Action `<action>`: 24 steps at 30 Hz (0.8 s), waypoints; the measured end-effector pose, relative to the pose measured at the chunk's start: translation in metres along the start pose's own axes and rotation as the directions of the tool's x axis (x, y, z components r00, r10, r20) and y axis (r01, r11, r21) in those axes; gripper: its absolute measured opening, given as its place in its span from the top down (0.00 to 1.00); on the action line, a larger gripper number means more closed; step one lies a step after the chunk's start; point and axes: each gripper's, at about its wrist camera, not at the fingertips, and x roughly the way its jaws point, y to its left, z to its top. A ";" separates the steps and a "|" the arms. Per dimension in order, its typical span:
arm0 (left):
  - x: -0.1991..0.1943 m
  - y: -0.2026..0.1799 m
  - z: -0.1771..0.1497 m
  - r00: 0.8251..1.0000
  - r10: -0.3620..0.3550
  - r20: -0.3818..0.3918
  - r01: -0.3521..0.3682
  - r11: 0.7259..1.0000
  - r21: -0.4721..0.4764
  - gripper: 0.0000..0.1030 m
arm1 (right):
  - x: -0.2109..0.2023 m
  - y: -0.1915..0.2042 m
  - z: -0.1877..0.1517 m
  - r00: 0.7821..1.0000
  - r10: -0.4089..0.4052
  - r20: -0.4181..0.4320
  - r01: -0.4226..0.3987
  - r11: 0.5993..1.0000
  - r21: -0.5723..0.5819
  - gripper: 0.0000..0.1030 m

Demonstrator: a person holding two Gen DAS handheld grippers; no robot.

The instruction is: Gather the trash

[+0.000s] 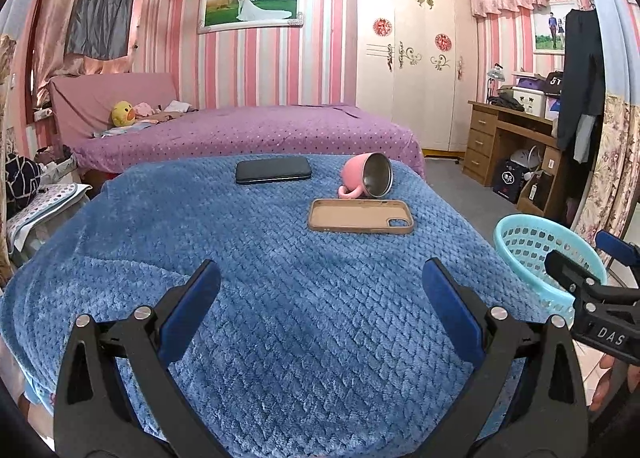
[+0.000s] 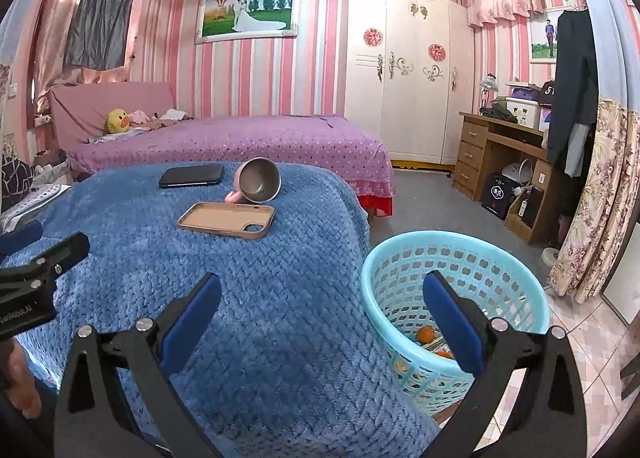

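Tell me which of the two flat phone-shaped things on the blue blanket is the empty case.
The tan one, nearer the grippers, right beside the tipped pink mug: hollow inside, with a camera cutout. The black one lies farther back, solid and glossy.

The light blue plastic basket [image 2: 456, 278], perforated all round its wall, stands upright in the lower right of the right wrist view, just beside the edge of the blue blanket. Inside it, at the bottom, lie orange pieces of trash [image 2: 426, 335], partly hidden. In the left wrist view only part of its rim and wall shows at the right edge.
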 end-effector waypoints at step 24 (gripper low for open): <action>0.007 -0.013 0.000 1.000 -0.008 -0.010 0.009 0.999 0.031 0.05 | -0.002 -0.006 0.001 1.000 -0.015 0.019 0.015 1.000 0.016 0.04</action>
